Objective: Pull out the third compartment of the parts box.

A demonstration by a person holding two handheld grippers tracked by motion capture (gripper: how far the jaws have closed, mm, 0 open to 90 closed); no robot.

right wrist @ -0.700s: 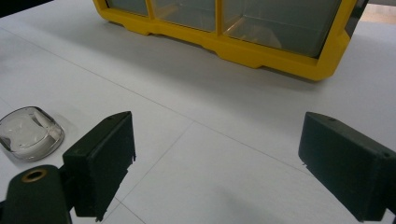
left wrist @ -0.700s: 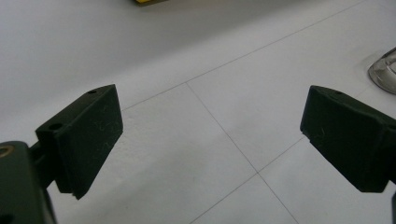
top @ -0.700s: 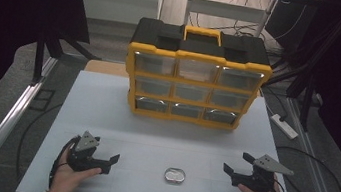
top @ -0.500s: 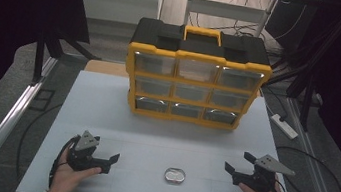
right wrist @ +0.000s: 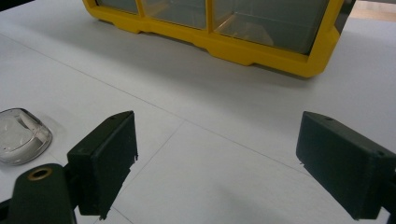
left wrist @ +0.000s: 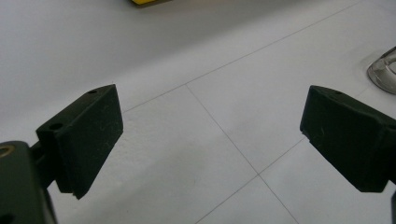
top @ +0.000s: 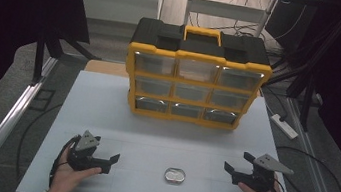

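Both tongs stand wide open and empty: the left gripper (top: 108,160) and right gripper (top: 232,167) flank a small clear plastic tray (top: 175,175), apart from it. Behind that tray stands a yellow-and-black drawer organizer (top: 196,74); its clear drawers' contents cannot be made out.

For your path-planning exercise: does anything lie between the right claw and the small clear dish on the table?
Nothing visible does. The dish lies alone on the table, with bare surface between it and the open right claw. The organiser stands farther back.
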